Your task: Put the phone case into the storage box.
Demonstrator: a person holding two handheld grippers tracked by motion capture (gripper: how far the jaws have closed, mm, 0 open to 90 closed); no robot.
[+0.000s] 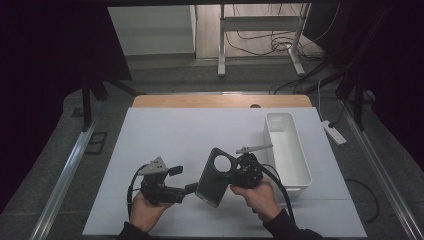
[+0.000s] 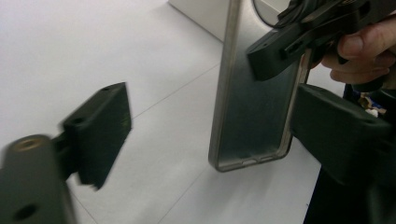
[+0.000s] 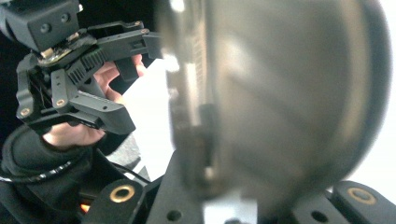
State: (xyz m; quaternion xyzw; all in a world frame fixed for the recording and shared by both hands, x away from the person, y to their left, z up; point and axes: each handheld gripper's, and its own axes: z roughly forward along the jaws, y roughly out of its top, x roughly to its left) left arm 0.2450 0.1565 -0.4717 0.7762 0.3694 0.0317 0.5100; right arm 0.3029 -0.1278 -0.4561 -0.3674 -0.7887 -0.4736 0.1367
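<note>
One phone case, clamped upright in right hand-held gripper. Left hand-held gripper jaws spread, holding nothing. One white bin on bench.

We are counting two grippers, the left gripper and the right gripper, each resting in one of two hands. We are seeing one phone case, one white bin, one white mat and one wooden table.
</note>
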